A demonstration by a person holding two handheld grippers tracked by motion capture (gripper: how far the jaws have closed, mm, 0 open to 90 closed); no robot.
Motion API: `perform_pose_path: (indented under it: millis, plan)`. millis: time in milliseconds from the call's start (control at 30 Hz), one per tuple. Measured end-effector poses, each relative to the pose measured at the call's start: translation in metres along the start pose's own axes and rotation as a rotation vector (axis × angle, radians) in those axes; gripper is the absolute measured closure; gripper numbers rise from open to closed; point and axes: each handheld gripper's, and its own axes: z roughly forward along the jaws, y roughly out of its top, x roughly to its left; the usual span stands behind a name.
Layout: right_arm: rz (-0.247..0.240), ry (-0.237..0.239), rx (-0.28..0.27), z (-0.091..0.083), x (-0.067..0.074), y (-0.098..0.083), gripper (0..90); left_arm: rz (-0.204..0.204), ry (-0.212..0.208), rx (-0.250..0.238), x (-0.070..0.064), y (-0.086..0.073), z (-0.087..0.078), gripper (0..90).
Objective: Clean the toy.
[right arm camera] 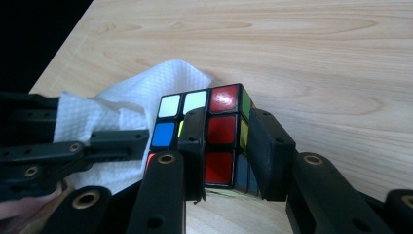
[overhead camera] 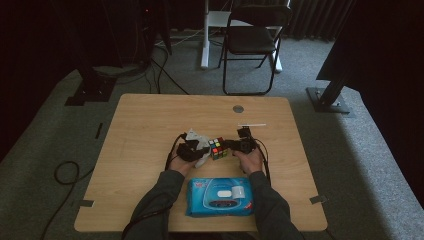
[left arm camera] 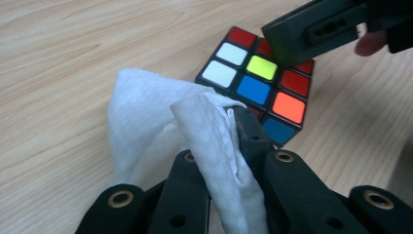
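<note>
While both hands sit mid-worktop (overhead camera: pixel 150 115), my right gripper (overhead camera: pixel 233 145) has its jaws clamped on the puzzle cube (overhead camera: pixel 217 148). In the right gripper view the cube (right arm camera: pixel 221 136) sits between my two black jaws, one pressing on the face with the red squares, the other on the next face round the corner. Cube is tilted, not flat on the wood.

My left gripper (overhead camera: pixel 192 150) has its jaws clenched on a white wipe (overhead camera: pixel 201 141). In the left gripper view the wipe (left arm camera: pixel 160 117) is bunched and rolled between the jaws, with its loose end spilling forward. It touches the cube (left arm camera: pixel 258 83) at the near edge, by the white and blue squares. My right gripper's jaw comes in from the top right there, over the cube's red row.

Blue wet-wipe pack (overhead camera: pixel 220 196) lies flat near the front edge, between my forearms, well apart from the cube. Thin white strip (overhead camera: pixel 252 124) lies on the wood just behind my right gripper.
</note>
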Motion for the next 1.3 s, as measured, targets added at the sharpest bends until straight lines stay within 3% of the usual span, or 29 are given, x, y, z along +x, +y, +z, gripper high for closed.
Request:
perform_pose_path:
  millis: [100,267,367,633,667,700,733,767,867,933,1067,1133,1300]
  plan:
    - [-0.021,0.017,0.016,0.000,0.001,0.000,68.1,-0.006,0.006,0.001,0.003,-0.002,-0.001,85.0]
    - [-0.030,0.000,-0.017,-0.004,-0.001,-0.002,67.2,-0.007,0.007,0.002,0.002,-0.001,0.000,85.0]
    - [-0.049,-0.020,-0.029,-0.007,0.000,-0.003,71.4,-0.004,0.007,0.003,0.002,0.000,0.001,85.0]
    - [-0.051,-0.018,-0.032,-0.007,-0.001,0.000,84.1,-0.006,0.007,0.002,0.001,0.001,0.002,85.0]
    - [-0.047,-0.026,-0.039,-0.008,-0.002,0.000,88.5,-0.003,0.009,0.001,0.001,0.001,0.002,85.0]
    - [-0.066,-0.097,-0.012,-0.007,-0.002,0.000,88.8,-0.003,0.006,0.001,0.001,0.002,0.001,85.0]
    - [-0.082,-0.119,0.024,-0.003,-0.004,-0.003,88.8,-0.002,0.006,0.001,0.001,0.002,0.002,85.0]
    - [-0.056,-0.078,0.038,0.001,-0.009,-0.007,88.5,-0.002,0.006,-0.001,0.001,0.002,0.001,85.0]
    - [-0.020,-0.083,-0.006,-0.001,-0.012,-0.015,81.3,-0.005,0.009,-0.001,0.002,0.002,0.002,85.0]
    - [-0.056,-0.112,-0.029,-0.005,-0.008,-0.012,73.7,-0.008,0.007,-0.006,0.002,0.002,0.001,85.0]
    - [-0.087,-0.077,-0.073,-0.013,0.001,-0.004,70.1,-0.005,0.008,-0.003,0.001,0.004,0.001,85.0]
    - [-0.108,-0.062,-0.059,-0.012,0.005,-0.003,69.0,-0.004,0.009,-0.003,0.000,0.004,0.000,85.0]
    - [-0.102,-0.023,-0.027,-0.005,0.006,-0.006,69.7,-0.001,0.008,-0.005,0.001,0.004,0.000,85.0]
